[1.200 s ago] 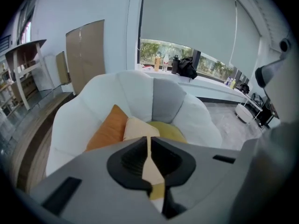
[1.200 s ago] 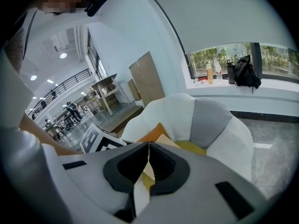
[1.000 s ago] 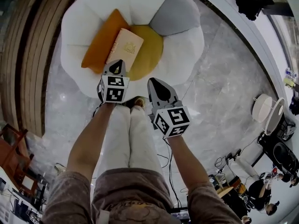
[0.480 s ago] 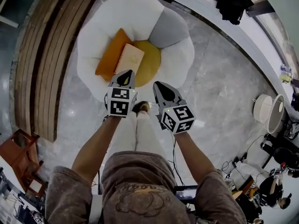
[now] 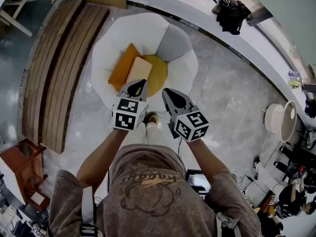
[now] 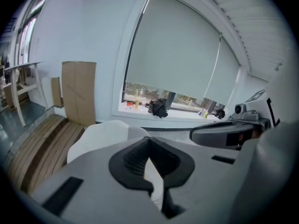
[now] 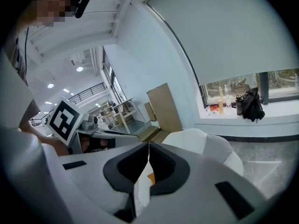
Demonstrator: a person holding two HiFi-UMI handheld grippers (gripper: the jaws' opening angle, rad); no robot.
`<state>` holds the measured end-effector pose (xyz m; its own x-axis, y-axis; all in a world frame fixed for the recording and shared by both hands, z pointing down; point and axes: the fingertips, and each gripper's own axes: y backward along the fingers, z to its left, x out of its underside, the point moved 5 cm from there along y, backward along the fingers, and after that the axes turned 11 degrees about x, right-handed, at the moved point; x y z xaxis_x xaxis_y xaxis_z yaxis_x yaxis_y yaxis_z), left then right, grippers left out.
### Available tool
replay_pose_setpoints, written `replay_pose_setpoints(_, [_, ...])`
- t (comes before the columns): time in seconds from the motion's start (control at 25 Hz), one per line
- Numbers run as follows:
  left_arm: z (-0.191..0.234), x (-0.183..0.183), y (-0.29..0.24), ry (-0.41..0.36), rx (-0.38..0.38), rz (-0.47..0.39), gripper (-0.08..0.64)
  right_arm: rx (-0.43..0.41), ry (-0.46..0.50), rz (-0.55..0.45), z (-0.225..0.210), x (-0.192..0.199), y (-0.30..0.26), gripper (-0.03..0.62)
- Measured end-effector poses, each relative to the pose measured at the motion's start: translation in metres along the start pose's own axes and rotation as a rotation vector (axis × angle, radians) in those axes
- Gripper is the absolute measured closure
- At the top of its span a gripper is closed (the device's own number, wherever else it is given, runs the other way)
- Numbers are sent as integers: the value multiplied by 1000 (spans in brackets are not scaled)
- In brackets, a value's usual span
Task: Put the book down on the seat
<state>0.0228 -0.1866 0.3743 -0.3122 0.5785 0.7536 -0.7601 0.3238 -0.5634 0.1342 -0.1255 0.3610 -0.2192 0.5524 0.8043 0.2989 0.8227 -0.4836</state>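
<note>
**STATUS: BOTH TONGS CLOSED AND EMPTY; BOOK ON SEAT**

1. Left tongs. My left tongs point(image 5: 138, 85) have both jaws brought together, with the tips meeting. The left gripper view shows nothing clamped. Only a narrow slit is left behind the tips, and pale upholstery shows through it.

2. Right tongs. My right tongs point(image 5: 168, 93) are in the same condition: jaws together, nothing held. A sliver of orange shows through the slit in the right gripper view. These tongs stand just beside the left pair, on its right, and do not touch it.

3. Book. The book point(image 5: 139, 69) lies on the seat point(image 5: 123, 31), just forward of the left tongs' tips in the head view and clear of both pairs. Its left part rests on the orange cushion point(image 5: 120, 67), which sits forward and left of the left tongs. Its right part rests on the yellow centre pad point(image 5: 159, 76), forward of the gap between the two pairs.

4. Surroundings.
   - A grey petal point(image 5: 174, 43) of the seat lies forward of the right tongs.
   - A wooden slat platform point(image 5: 54, 73) runs well to the left of the left tongs.
   - A cardboard panel point(image 6: 78, 99) leans against the wall beyond that platform.
   - A black bag point(image 5: 229, 14) sits on the window ledge, well beyond the seat.
   - My shoes point(image 5: 152, 117) stand on the marble floor point(image 5: 232, 93), below and between the two pairs.
</note>
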Motion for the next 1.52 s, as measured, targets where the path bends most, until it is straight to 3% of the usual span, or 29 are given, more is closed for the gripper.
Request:
replay_pose_setpoints(0.32, [-55,-51,58,-135,33,-169,555,-38,94,-164,34,-51,53,571])
replay_pose_setpoints(0.52, [-89,-64,84,-198,23,-265,555,-72,151,-235,51,-60,84,571])
replay_pose_setpoints(0.76, [-107,-57,112,-209,-18,-327,555,-118,174,-268,72,-59,101,571])
replay_pose_setpoints(1.0, [-115,-36,143,-213,-27,-349,555,-93,164,-280,87,-46,115,571])
replay_pose_setpoints(1.52, [-135,0,215,-265,69,-365,555,-56,226,-324,157,-12,165,572])
